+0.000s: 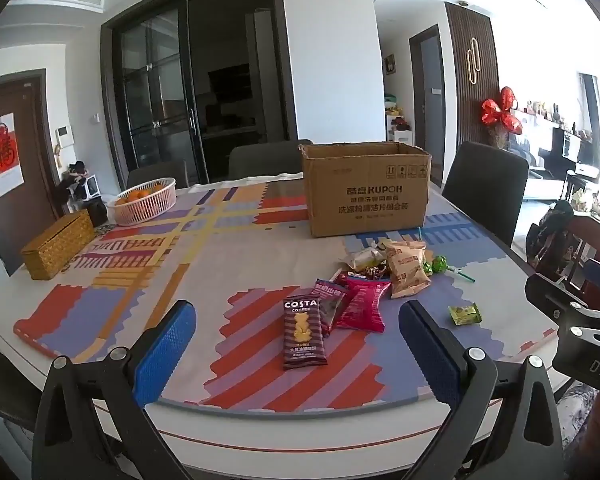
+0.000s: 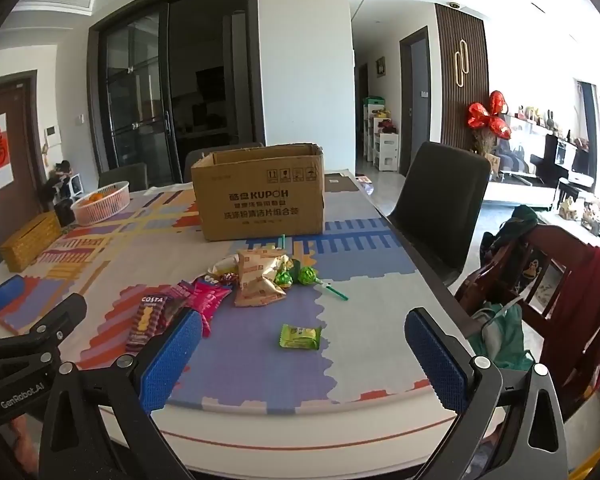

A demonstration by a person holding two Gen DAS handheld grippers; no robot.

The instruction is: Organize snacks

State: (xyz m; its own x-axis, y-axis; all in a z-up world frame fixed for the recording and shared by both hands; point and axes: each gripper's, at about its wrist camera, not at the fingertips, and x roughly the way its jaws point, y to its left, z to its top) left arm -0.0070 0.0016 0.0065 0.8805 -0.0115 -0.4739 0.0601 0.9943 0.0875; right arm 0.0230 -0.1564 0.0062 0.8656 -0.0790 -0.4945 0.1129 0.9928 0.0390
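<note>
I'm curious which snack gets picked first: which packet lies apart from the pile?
The small green packet. It lies alone on the tablecloth, near the right gripper, while the others cluster before the cardboard box.

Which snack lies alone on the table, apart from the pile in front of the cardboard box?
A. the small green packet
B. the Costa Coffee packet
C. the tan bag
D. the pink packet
A: the small green packet lies by itself on the tablecloth, with bare cloth between it and the pile, where the Costa Coffee packet, the pink packet and the tan bag cluster before the cardboard box.
</note>
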